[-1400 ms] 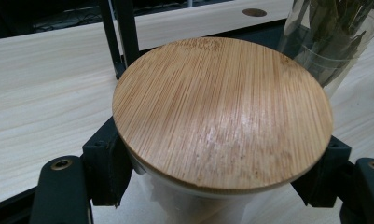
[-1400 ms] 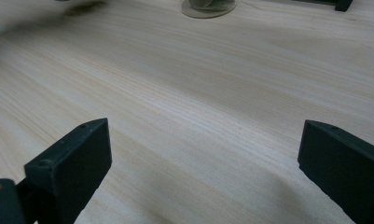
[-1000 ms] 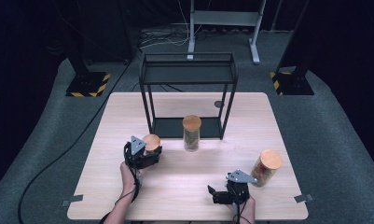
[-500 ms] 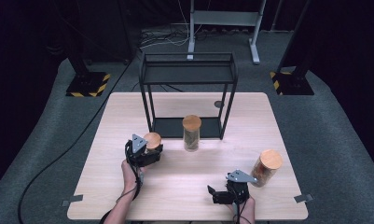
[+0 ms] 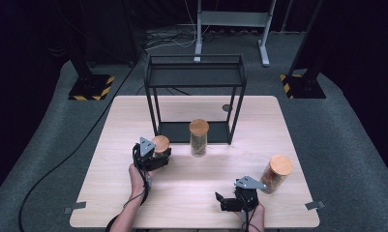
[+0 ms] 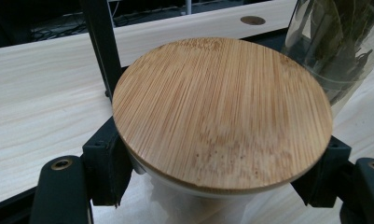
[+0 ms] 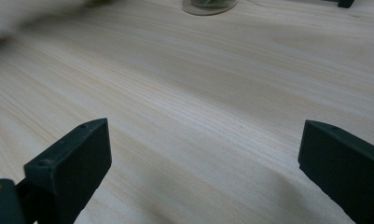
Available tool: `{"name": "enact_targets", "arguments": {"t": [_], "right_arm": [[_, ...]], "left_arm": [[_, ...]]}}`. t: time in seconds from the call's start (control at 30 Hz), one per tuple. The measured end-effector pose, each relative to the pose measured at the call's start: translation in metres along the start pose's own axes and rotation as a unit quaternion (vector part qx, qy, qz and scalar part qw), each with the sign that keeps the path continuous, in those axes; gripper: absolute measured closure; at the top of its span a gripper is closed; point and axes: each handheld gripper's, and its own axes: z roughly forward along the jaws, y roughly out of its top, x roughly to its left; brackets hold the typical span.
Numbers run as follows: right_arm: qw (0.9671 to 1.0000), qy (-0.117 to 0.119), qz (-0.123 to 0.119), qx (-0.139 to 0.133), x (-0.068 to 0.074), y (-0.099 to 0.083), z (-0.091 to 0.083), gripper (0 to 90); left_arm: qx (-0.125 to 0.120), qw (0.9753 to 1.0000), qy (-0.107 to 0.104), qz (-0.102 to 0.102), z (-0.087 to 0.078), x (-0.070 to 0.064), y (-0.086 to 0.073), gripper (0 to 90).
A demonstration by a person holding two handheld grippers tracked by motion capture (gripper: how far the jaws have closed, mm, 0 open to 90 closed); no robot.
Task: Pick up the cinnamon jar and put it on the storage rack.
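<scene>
The round bamboo lid (image 6: 222,114) looks matt and fine-grained; the pale wooden worktop (image 7: 212,107) is smooth with a faint sheen.

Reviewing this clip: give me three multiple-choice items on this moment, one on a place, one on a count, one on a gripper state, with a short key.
1. Where does the jar with dark leaves stand?
A. on the rack's top shelf
B. on the table in front of the black rack
C. by the table's near edge

2. How many jars with bamboo lids are on the table?
A. two
B. three
C. four

3. What state is the left gripper in?
A. shut on the short jar
B. open over bare wood
C. lying on the floor

Key: 1 B, the high view shows it standing at the rack's lower front edge. 2 B, the leaf jar, the short jar and the jar at the right. 3 A, in the left gripper view both jaws press the jar's sides under its lid; the right gripper is open.
</scene>
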Motion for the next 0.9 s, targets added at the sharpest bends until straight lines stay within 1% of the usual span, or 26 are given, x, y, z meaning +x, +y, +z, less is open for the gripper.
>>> {"name": "enact_targets", "arguments": {"t": [0.4, 0.63, 0.9], "right_arm": [[1.0, 0.001, -0.001, 0.002, 0.0, 0.0, 0.0, 1.8], [1.0, 0.0, 0.001, 0.0, 0.0, 0.0, 0.0, 1.8], [1.0, 0.001, 0.001, 0.0, 0.0, 0.0, 0.0, 1.8]], "left_arm": [[0.003, 1.0, -0.001, 0.002, 0.005, -0.003, 0.002, 25.4], [0.002, 0.9999, -0.002, 0.01, 0.009, -0.005, 0.007, 25.4], [0.002, 1.0, -0.001, 0.009, 0.013, -0.005, 0.01, 25.4]]}}
